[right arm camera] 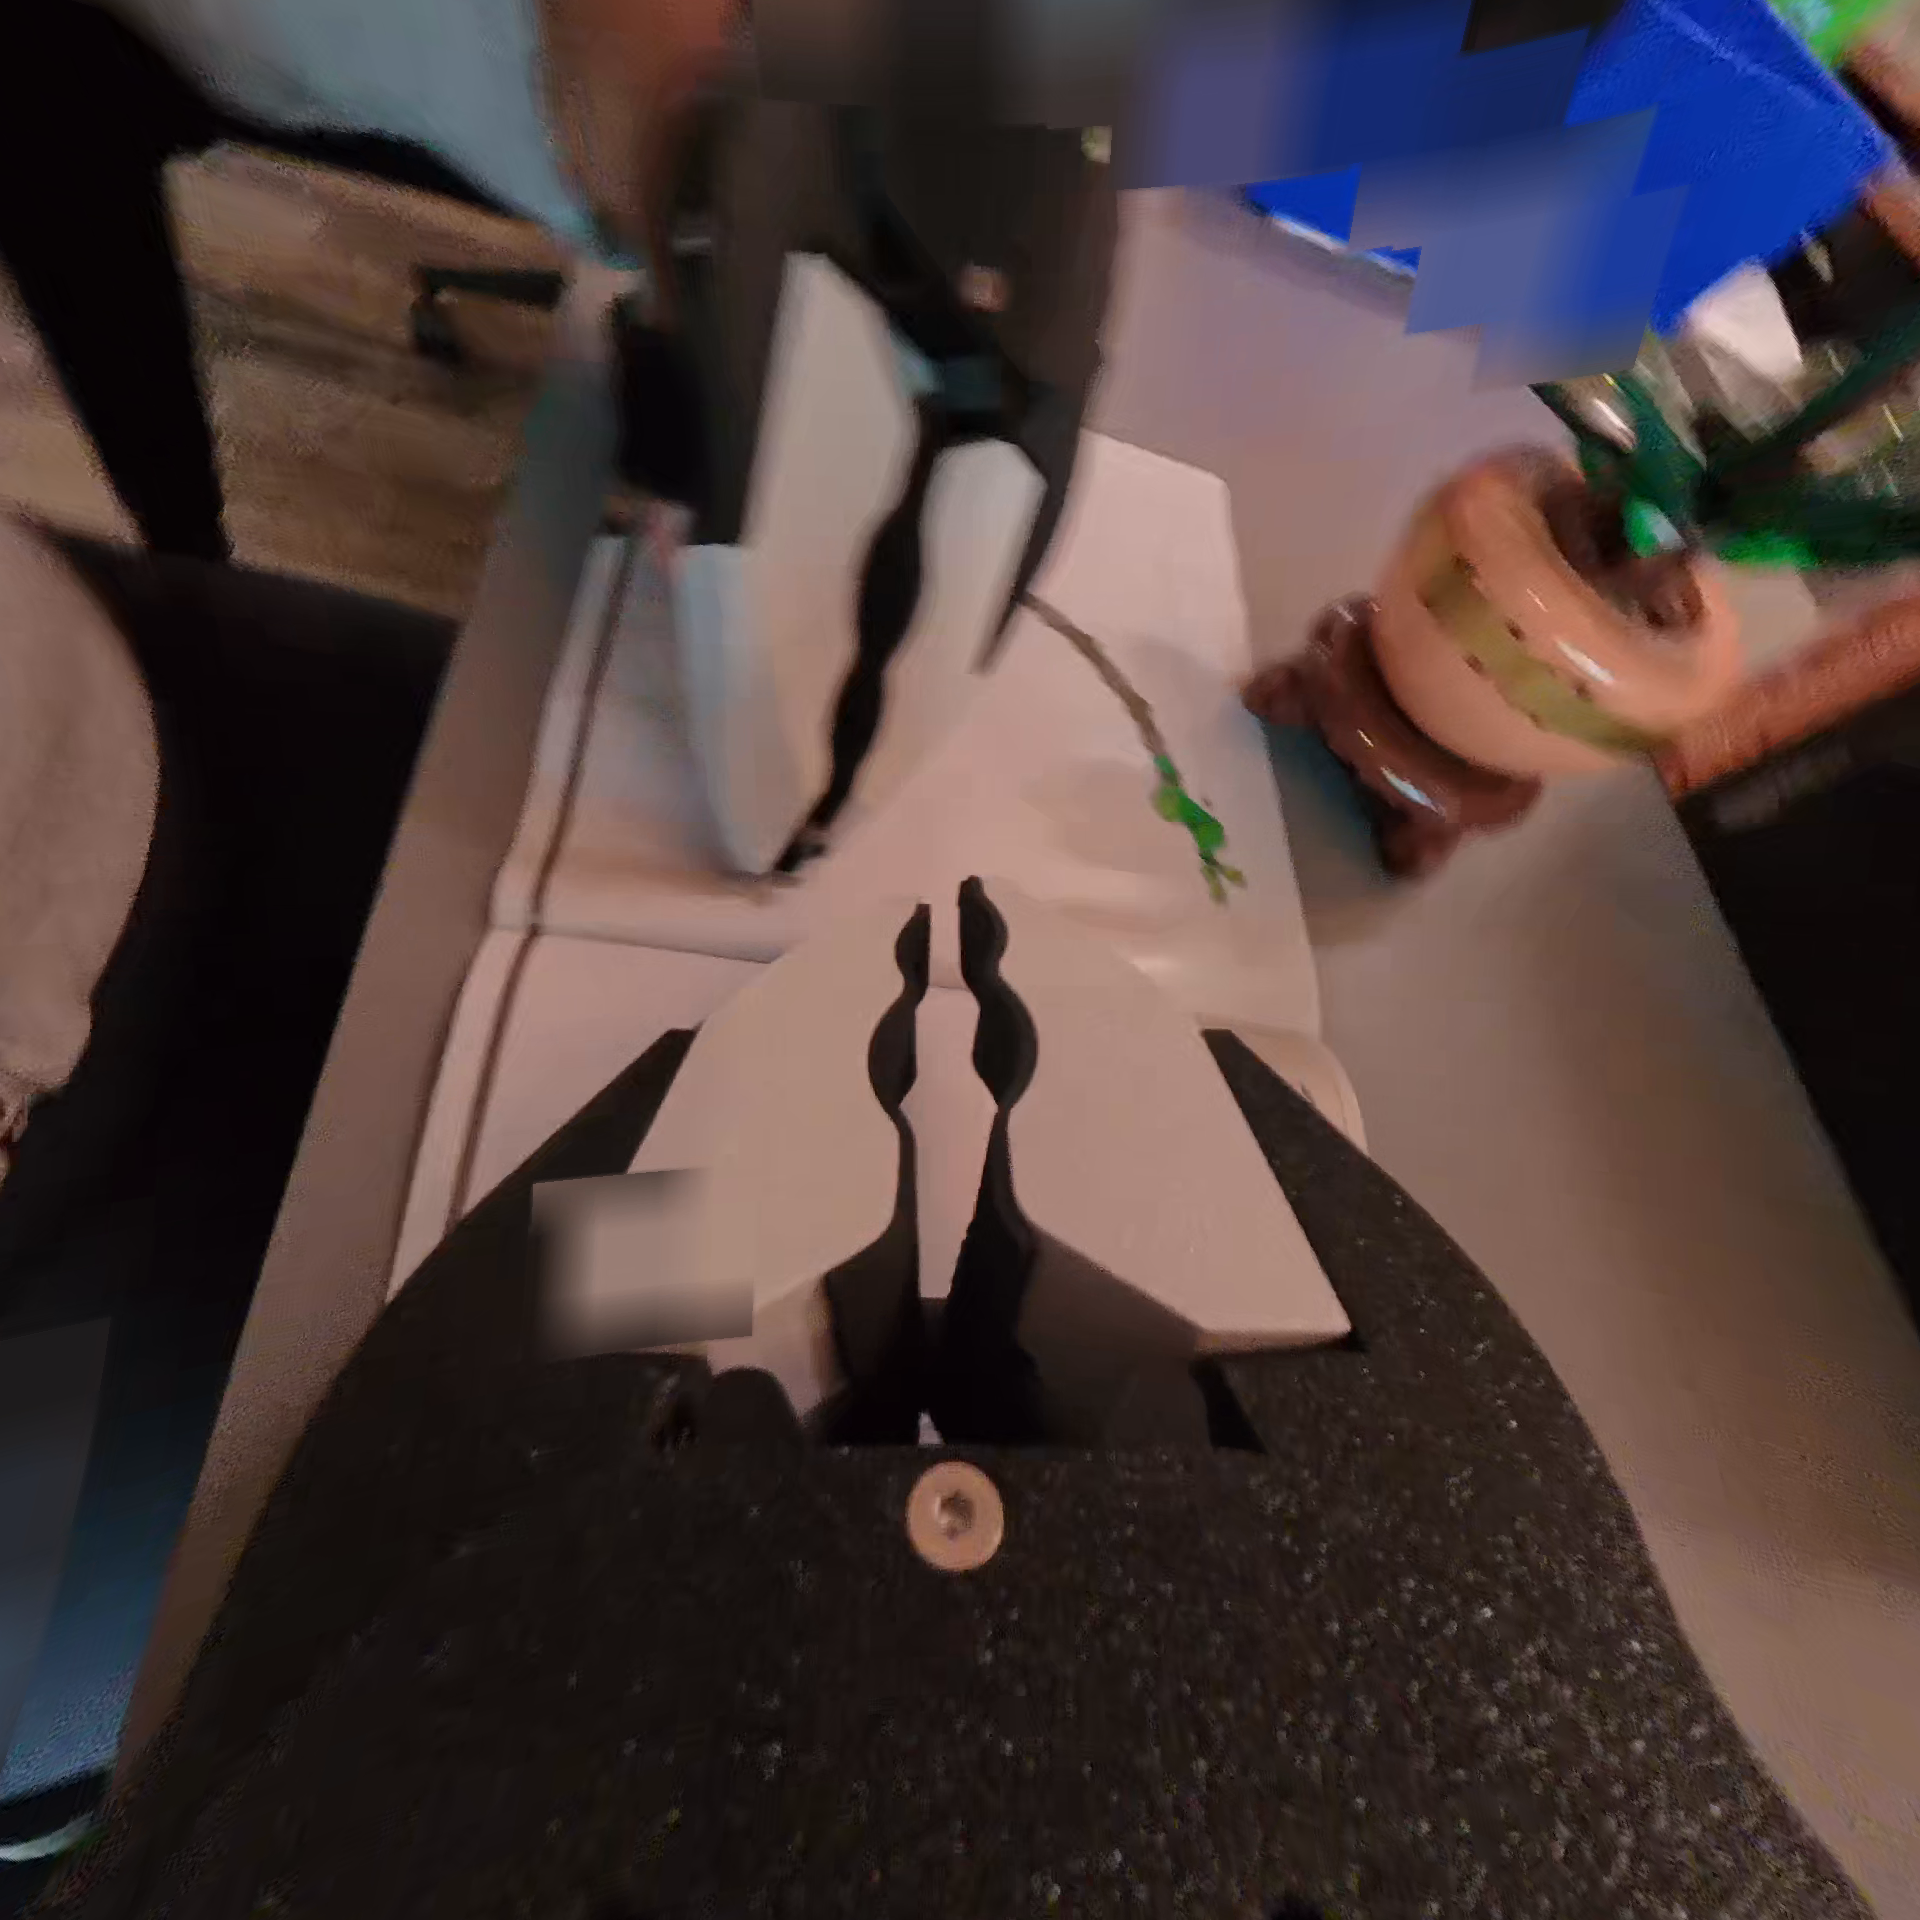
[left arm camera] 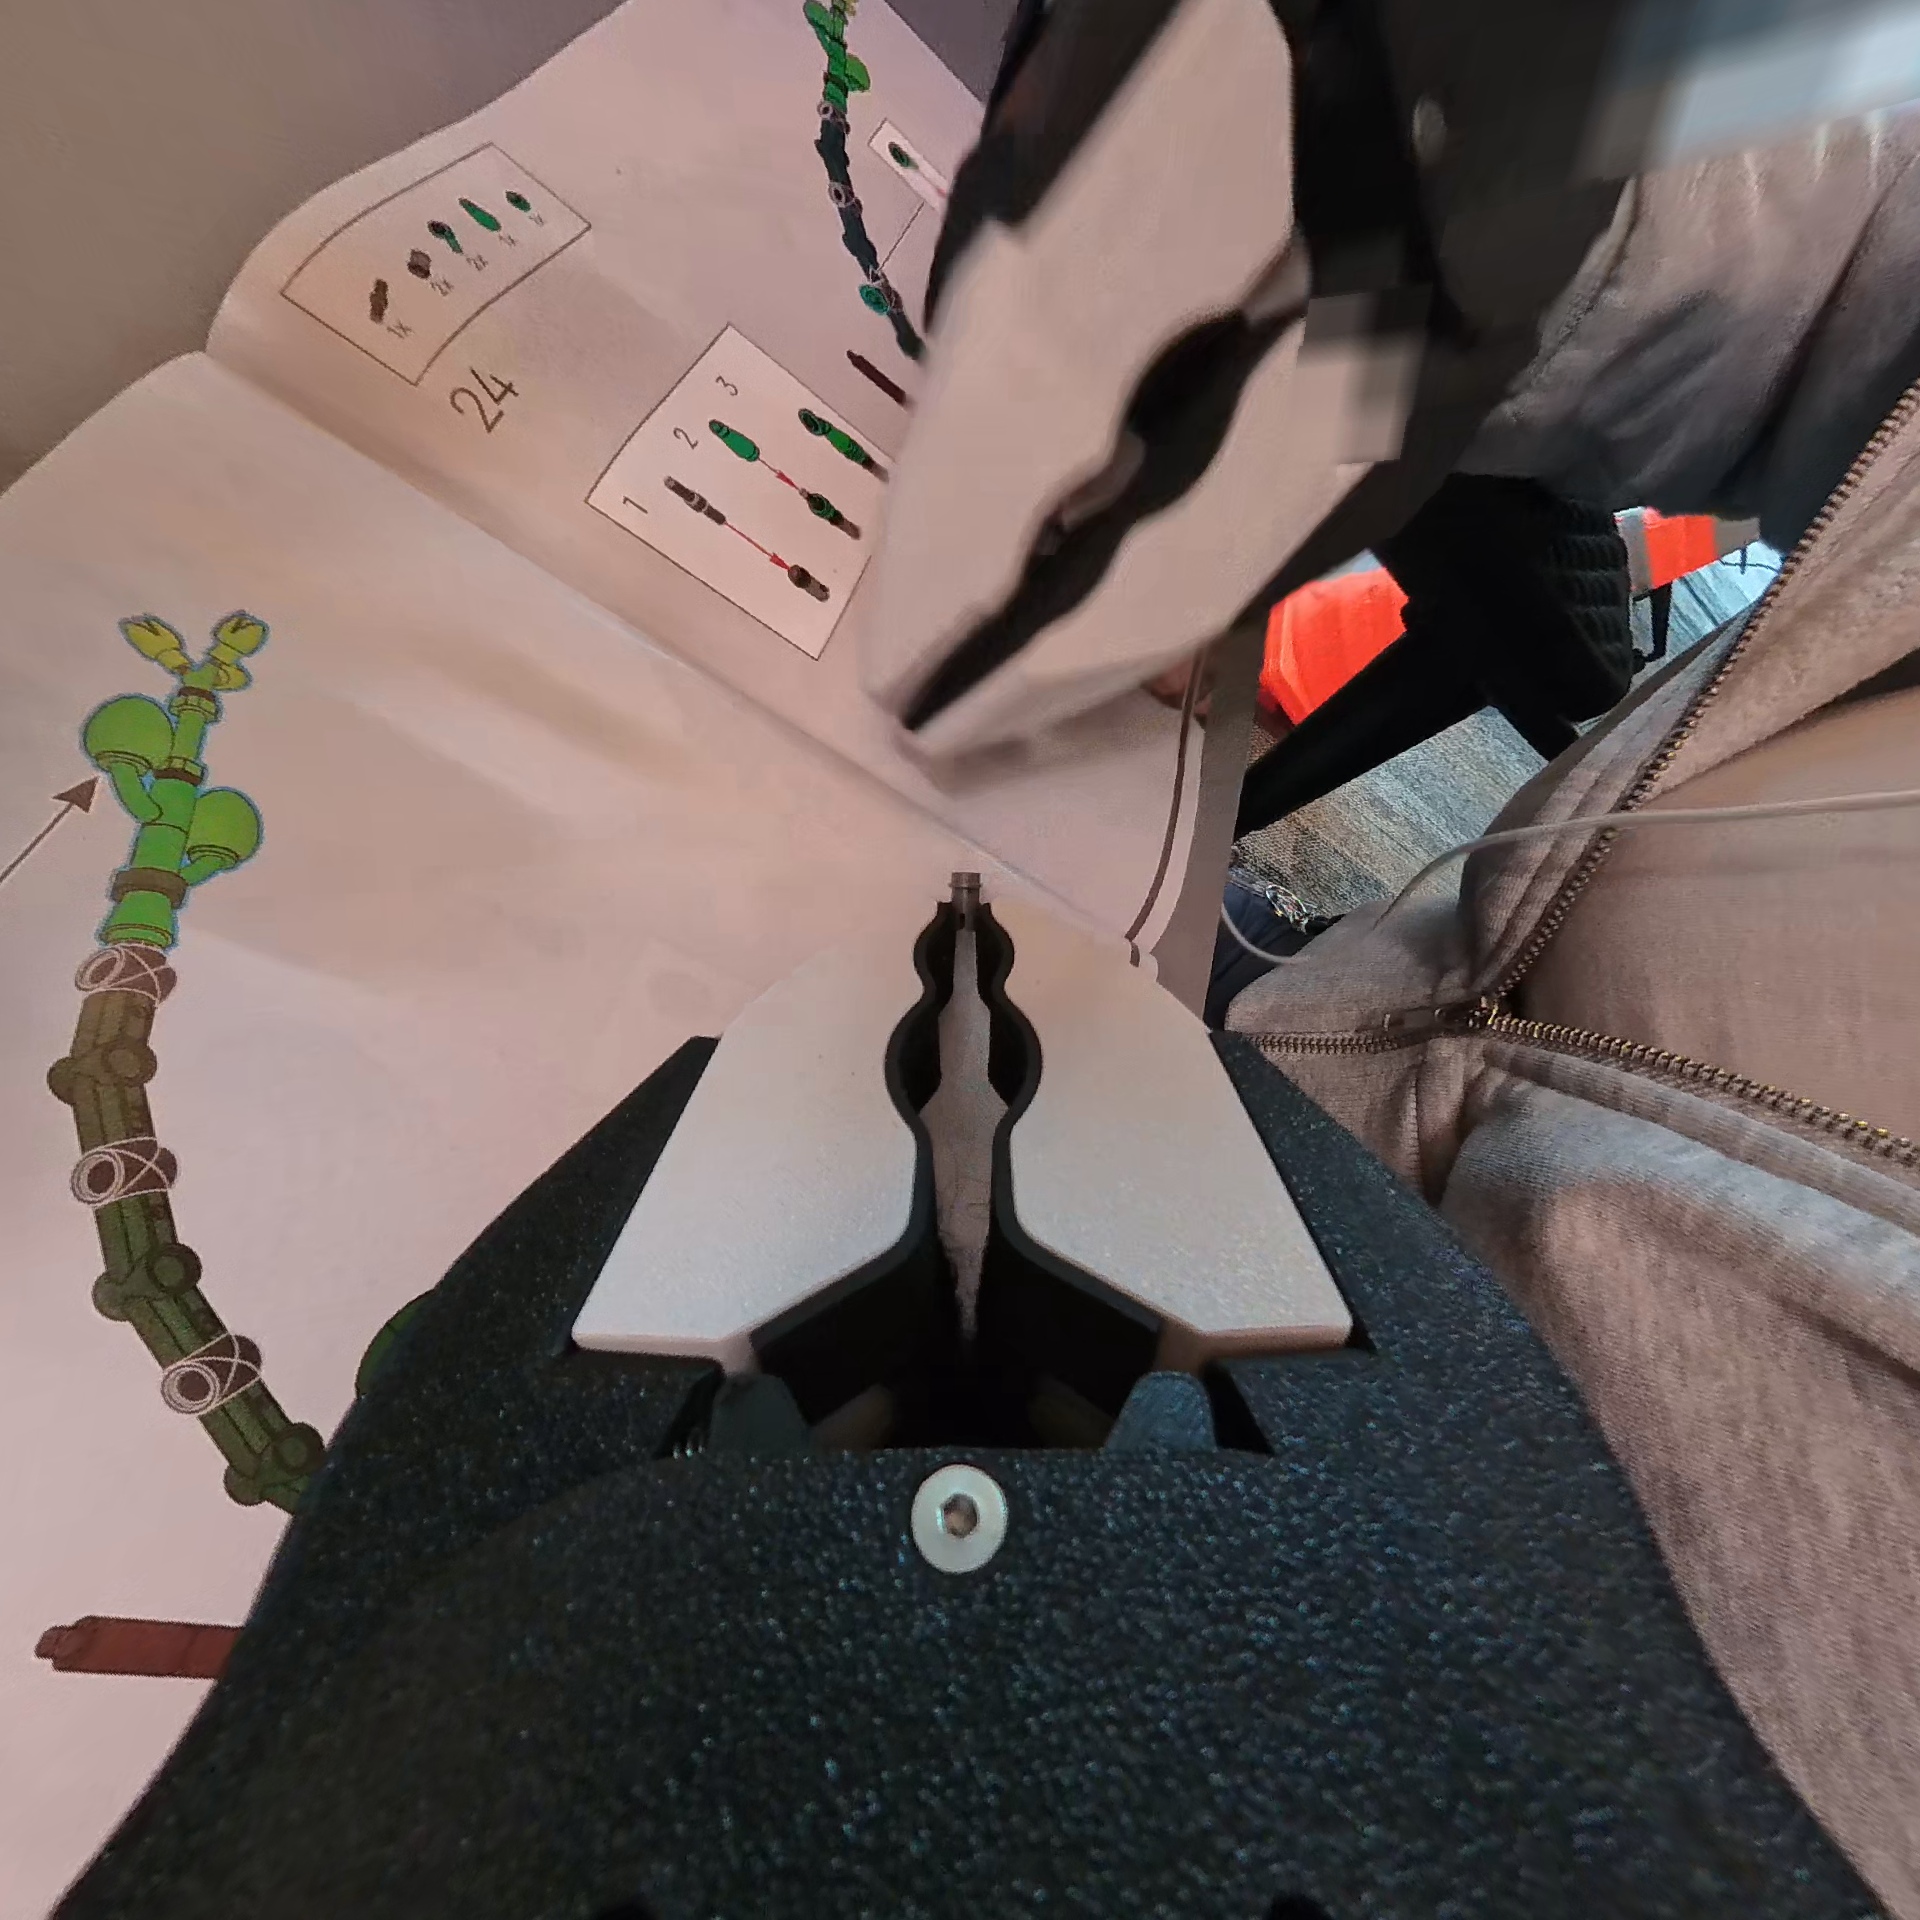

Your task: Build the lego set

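My left gripper is shut on a small grey pin that sticks out past its fingertips. It hovers just above an open instruction booklet with printed pictures of a green stem. In the right wrist view the left gripper stands tip-down on the booklet. My right gripper has its pads a narrow gap apart, and I see only the pale page between them. The left wrist view shows the right gripper blurred, close above the page and just beyond my left fingertips.
A brick-built pink and olive pot on a brown base, with green stems, stands right of the booklet. A person's grey zip jacket and a thin white cable are at the right. An orange object lies beyond the table edge. Spacing between my two grippers at the tips: around 4 centimeters.
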Demonstrator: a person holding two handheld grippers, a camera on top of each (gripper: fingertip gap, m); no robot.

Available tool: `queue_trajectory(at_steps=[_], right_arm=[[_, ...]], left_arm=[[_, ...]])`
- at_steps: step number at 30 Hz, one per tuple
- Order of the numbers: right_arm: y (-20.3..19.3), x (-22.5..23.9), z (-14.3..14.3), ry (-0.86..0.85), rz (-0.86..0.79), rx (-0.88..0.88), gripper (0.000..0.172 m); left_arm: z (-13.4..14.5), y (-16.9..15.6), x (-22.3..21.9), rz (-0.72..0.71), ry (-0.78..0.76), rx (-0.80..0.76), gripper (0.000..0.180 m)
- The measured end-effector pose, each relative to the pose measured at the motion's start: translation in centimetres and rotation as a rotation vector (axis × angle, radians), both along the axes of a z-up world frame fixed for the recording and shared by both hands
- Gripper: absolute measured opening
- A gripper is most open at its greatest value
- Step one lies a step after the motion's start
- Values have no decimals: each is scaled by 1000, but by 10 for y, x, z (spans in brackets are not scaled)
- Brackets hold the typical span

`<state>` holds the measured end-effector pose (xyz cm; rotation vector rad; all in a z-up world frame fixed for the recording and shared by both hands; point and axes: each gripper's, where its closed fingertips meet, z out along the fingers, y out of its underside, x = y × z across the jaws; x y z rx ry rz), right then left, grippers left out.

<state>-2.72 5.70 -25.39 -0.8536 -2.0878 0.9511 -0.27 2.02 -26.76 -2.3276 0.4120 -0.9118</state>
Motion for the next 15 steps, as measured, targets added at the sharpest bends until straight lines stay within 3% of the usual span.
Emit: queue_trajectory(at_steps=[2, 6, 10, 15], right_arm=[[24, -5, 4, -54, -160, -86, 22], [97, -10, 1, -140, -600, -132, 36], [158, 13, -2, -196, -968, -63, 34], [207, 2, 0, -180, -1203, -42, 18]], left_arm=[[0, 0, 0, 5, 2, 4, 3], [0, 1, -1, 7, 5, 10, 3], [0, 2, -1, 13, 33, 37, 3], [2, 2, 0, 6, 45, 69, 3]])
